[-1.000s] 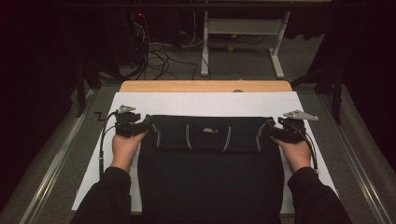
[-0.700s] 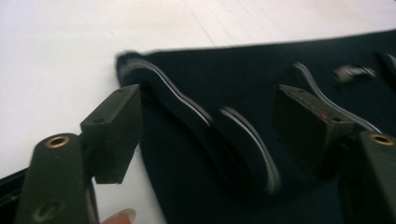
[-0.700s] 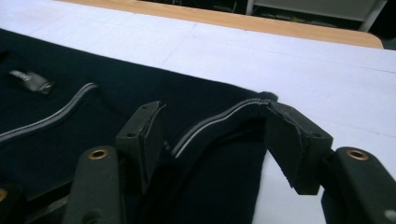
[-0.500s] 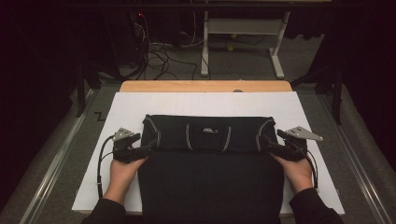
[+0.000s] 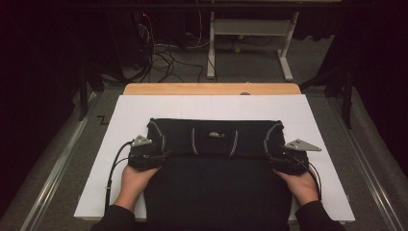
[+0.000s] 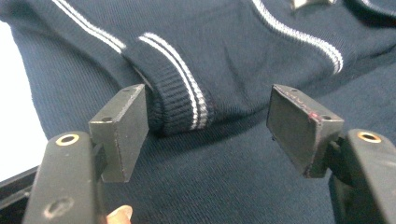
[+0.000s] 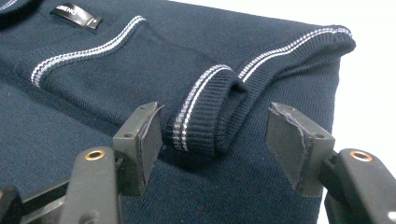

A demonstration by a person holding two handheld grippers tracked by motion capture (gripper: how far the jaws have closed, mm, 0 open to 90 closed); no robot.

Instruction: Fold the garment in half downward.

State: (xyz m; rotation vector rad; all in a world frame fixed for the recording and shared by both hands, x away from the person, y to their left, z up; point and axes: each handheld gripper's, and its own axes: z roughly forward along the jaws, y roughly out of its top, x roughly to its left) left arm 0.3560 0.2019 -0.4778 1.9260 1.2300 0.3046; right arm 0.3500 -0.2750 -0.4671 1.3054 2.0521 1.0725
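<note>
A dark navy knit sweater (image 5: 216, 173) with white stripes lies flat on the white table (image 5: 207, 106), its top part folded down into a band. My left gripper (image 5: 153, 157) sits at the sweater's left edge, open, its jaws either side of a striped cuff (image 6: 180, 100) without closing on it. My right gripper (image 5: 278, 162) sits at the right edge, also open, with the other striped cuff (image 7: 205, 112) between its jaws. A black label (image 7: 77, 16) shows near the collar.
The white sheet covers a wooden tabletop (image 5: 211, 89). Metal rails (image 5: 57, 163) run along both sides. Beyond the table stand a white desk frame (image 5: 250, 43) and loose cables (image 5: 163, 53) on the floor.
Both grippers have come back toward the person along the sweater's sides, and the sweater's upper part now lies folded down as a band across the body.
</note>
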